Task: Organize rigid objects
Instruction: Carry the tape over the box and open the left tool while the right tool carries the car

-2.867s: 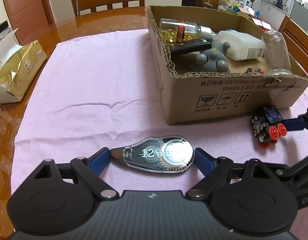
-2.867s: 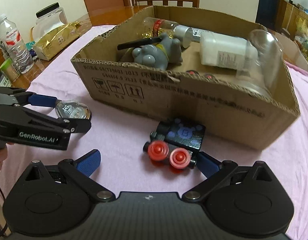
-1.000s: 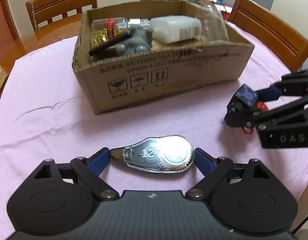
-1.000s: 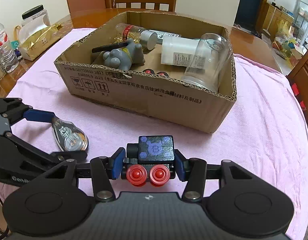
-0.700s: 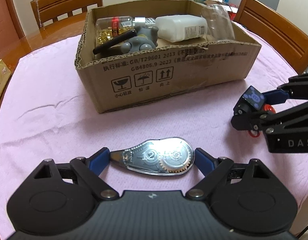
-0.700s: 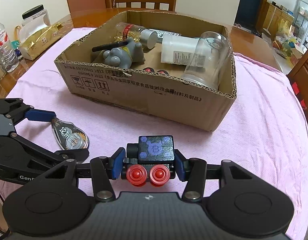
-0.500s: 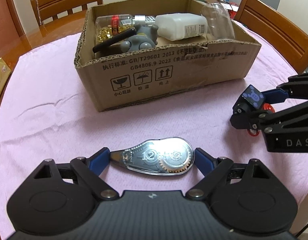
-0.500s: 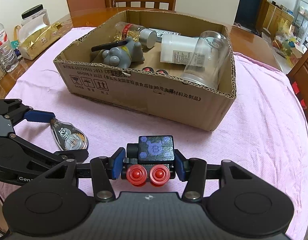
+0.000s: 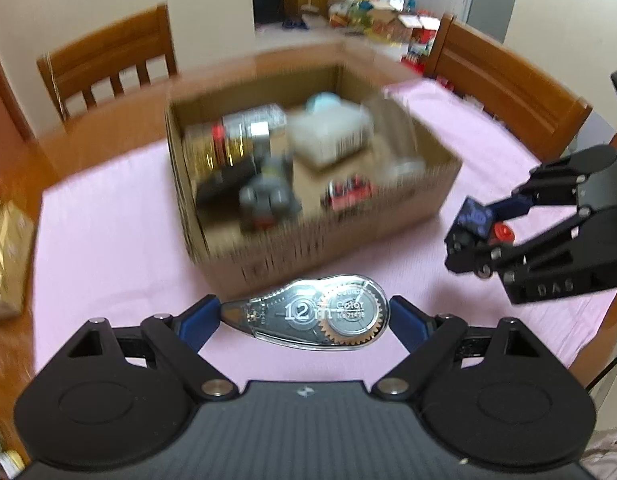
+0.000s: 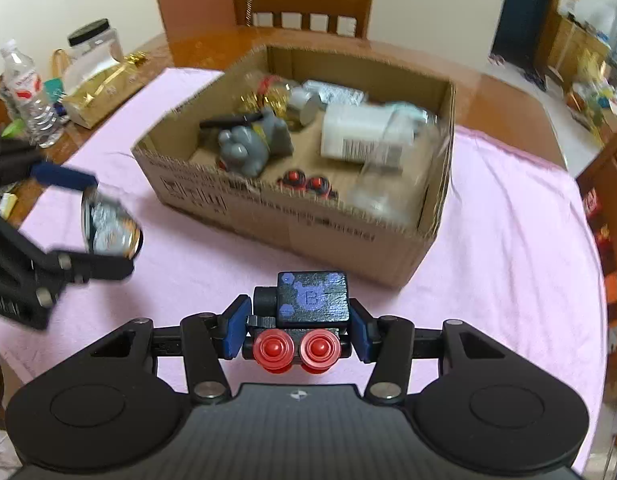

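My left gripper [image 9: 304,316] is shut on a clear correction-tape dispenser [image 9: 312,312] marked 12 m, held in the air in front of the cardboard box [image 9: 348,236]. My right gripper [image 10: 298,328] is shut on a black toy block with two red wheels [image 10: 304,320], also raised before the box [image 10: 348,236]. The dispenser shows at left in the right wrist view [image 10: 108,226]; the toy shows at right in the left wrist view [image 9: 478,220]. The box holds a grey figure [image 10: 248,148], a white bottle [image 10: 360,132], a gold-filled bottle [image 10: 268,100], a clear glass [image 10: 392,184] and a red-wheeled toy [image 10: 306,182].
The box stands on a pink cloth [image 10: 508,240] over a round wooden table [image 10: 196,48]. A gold packet [image 10: 100,92], a jar [image 10: 92,44] and a water bottle [image 10: 28,96] stand at the table's left. Wooden chairs [image 9: 108,60] surround it.
Both grippers have risen with their objects and now look down into the box. The view is blurred from the motion.
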Demonstrator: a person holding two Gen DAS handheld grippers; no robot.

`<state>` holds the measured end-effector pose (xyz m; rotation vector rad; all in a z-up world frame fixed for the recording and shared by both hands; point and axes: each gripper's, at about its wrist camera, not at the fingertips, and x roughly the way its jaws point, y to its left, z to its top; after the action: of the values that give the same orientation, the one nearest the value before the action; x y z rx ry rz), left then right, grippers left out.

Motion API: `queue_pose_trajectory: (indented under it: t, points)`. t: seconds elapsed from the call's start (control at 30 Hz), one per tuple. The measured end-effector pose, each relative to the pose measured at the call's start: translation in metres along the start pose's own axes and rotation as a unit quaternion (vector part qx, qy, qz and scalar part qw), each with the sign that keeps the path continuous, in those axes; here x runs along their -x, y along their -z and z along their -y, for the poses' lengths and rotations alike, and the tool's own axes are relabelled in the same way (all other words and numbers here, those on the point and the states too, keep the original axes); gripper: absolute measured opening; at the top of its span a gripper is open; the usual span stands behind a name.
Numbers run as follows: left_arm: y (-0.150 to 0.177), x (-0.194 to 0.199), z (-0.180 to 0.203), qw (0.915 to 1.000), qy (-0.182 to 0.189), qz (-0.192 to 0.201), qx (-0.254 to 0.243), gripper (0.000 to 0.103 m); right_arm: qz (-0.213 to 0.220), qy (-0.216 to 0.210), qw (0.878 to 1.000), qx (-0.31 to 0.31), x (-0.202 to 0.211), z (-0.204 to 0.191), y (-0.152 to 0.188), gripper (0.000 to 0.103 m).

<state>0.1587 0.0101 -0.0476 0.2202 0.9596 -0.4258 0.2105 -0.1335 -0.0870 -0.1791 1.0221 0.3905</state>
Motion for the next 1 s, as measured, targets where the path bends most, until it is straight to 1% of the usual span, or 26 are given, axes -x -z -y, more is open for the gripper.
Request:
queue_pose_trajectory:
  t: [0.1,0.2,0.3,0.4,0.57,0.63,0.8,1.0]
  points:
    - [-0.019,0.015,-0.004,0.9996,-0.006,0.027,-0.007,0.089,0.011,-0.003,1.000,0.020,0.013,0.000,-0.010,0.056]
    - [-0.040,0.020,-0.008,0.9985,-0.012,0.053,-0.007,0.089,0.021,-0.006,0.999,0.034,0.023,0.002,-0.022,0.056]
    - [-0.058,0.015,-0.010,0.9976,-0.018,0.067,-0.008,0.089,0.032,-0.010,0.998,0.045,0.029,0.004,-0.035,0.056]
    - [-0.070,0.001,-0.014,0.9973,-0.028,0.068,-0.004,0.089,0.045,-0.009,0.998,0.051,0.031,0.007,-0.050,0.056]
    - [-0.073,-0.021,-0.019,0.9973,-0.036,0.062,0.016,0.090,0.056,-0.005,0.997,0.059,0.026,0.010,-0.070,0.056]
    - [-0.072,-0.026,-0.021,0.9970,-0.044,0.057,0.030,0.091,0.057,-0.003,0.997,0.060,0.023,0.011,-0.075,0.056]
    - [-0.066,-0.024,-0.026,0.9964,-0.047,0.058,0.041,0.098,0.057,-0.007,0.996,0.065,0.017,0.012,-0.086,0.056]
    - [-0.064,-0.015,-0.032,0.9948,-0.056,0.066,0.054,0.099,0.054,-0.017,0.996,0.069,0.008,0.013,-0.099,0.056]
